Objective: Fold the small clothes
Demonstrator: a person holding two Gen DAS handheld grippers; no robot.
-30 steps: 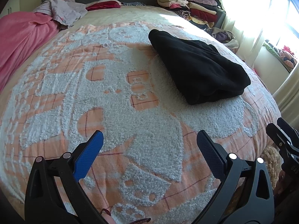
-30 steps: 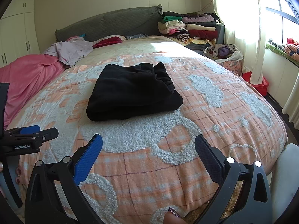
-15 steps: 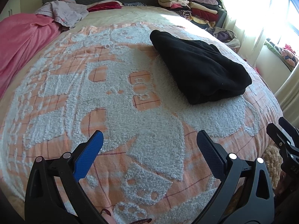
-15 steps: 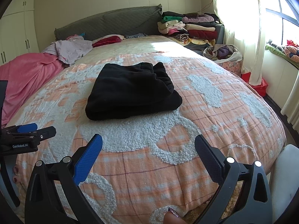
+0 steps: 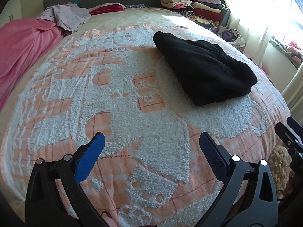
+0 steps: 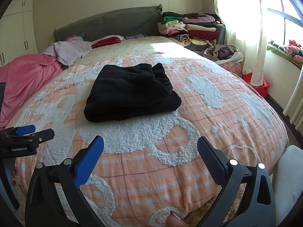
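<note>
A folded black garment (image 5: 204, 70) (image 6: 130, 92) lies on the orange and white bedspread (image 5: 117, 102) (image 6: 198, 117). My left gripper (image 5: 151, 141) hangs open over the near part of the bed, well short of the garment and to its left, with nothing between its fingers. My right gripper (image 6: 150, 143) is also open and empty, hovering above the bed's front edge, with the garment ahead of it. At the left edge of the right wrist view, the left gripper (image 6: 26, 134) shows from the side.
A pink blanket (image 5: 24, 43) and a crumpled lilac garment (image 5: 66, 17) lie at the bed's far left. Stacked folded clothes (image 6: 191, 28) stand by the headboard at the right, with a full laundry basket (image 6: 225, 56) beside the bed. A window and curtain (image 6: 244, 24) are to the right.
Both views have drifted slightly, and the black garment sits a little nearer and lower in frame. Both grippers stay open and the garment has not moved on the bed.
</note>
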